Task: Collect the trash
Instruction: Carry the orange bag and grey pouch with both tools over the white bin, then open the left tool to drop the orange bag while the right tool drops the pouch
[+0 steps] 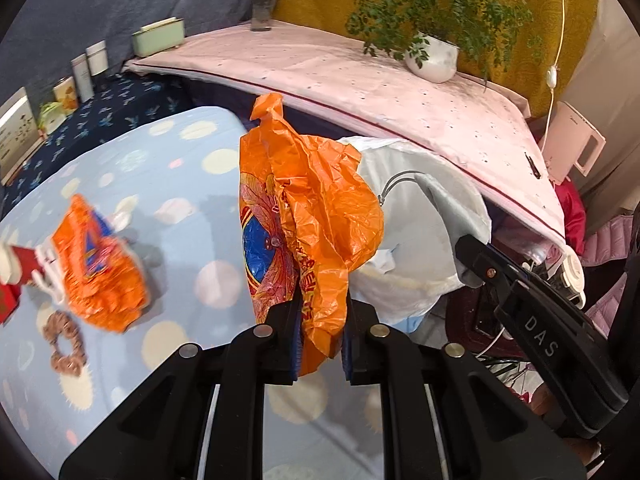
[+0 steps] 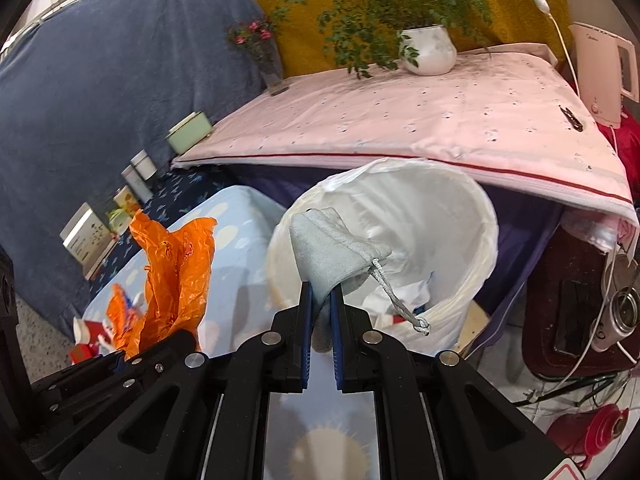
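My left gripper (image 1: 322, 300) is shut on a crumpled orange plastic bag (image 1: 308, 216), held up over the edge of the blue spotted table (image 1: 180, 200). My right gripper (image 2: 321, 292) is shut on a small grey drawstring pouch (image 2: 332, 252), which hangs in front of the mouth of a white-lined trash bin (image 2: 472, 216). The same bin (image 1: 400, 280) shows behind the orange bag in the left wrist view, with the right gripper (image 1: 464, 242) holding the pouch (image 1: 452, 208) over it. A second orange wrapper (image 1: 100, 272) lies on the table at the left.
A brown ring-shaped scrunchie (image 1: 66, 344) and a red-and-white carton (image 1: 24, 276) lie near the wrapper. Behind the bin runs a pink-covered shelf (image 2: 400, 120) bearing a potted plant (image 2: 428, 52), a flower vase (image 2: 272, 72) and a white kettle (image 2: 604, 76). Boxes and jars (image 2: 120, 208) line the left.
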The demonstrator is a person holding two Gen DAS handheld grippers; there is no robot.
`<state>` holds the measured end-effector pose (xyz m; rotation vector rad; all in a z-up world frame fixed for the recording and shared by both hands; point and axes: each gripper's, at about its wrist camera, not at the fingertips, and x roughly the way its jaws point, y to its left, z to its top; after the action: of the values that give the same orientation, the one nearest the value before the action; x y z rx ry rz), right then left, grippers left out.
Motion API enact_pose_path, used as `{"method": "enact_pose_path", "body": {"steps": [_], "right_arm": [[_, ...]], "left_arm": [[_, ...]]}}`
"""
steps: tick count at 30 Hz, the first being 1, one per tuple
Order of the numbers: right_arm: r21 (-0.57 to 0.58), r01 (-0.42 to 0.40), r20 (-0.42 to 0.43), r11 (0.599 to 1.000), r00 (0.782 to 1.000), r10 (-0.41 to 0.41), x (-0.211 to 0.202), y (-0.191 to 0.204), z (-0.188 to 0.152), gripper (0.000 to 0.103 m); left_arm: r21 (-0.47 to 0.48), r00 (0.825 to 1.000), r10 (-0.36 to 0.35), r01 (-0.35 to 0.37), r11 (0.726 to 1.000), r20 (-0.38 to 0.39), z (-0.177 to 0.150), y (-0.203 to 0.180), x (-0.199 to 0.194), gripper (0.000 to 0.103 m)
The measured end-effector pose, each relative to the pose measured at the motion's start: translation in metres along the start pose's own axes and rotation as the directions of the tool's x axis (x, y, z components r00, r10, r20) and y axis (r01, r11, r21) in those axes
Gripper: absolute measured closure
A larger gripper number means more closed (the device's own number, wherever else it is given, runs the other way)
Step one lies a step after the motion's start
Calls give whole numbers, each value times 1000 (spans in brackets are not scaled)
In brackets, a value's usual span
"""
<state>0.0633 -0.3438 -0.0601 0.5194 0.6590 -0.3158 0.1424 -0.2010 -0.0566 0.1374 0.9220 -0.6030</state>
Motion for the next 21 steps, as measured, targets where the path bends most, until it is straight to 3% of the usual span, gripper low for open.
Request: {"method": "enact_pose_path", "body": {"steps": [11,14,16,18,21], "right_arm": [[36,53,-4,998,999,-53,31,-33,25,93],[44,71,0,996,997,-71,38,-38,30,85],[50,75,5,996,997,-75,40,-41,32,70],[50,84,15,995,996,-85,41,-41,33,65],[51,83,12,995,996,-84,43,-41,35,65]], "left_arm": [[15,994,-102,102,995,-33,38,-32,55,84],[7,997,-79,79,997,-27,43,-33,63,64],[-3,998,-67,67,998,-17,45,-30,65,55],[-16,997,-67,67,998,-25,47,-26,69,54],[-29,997,-63,62,998,-33,45,-19,70,53]]}}
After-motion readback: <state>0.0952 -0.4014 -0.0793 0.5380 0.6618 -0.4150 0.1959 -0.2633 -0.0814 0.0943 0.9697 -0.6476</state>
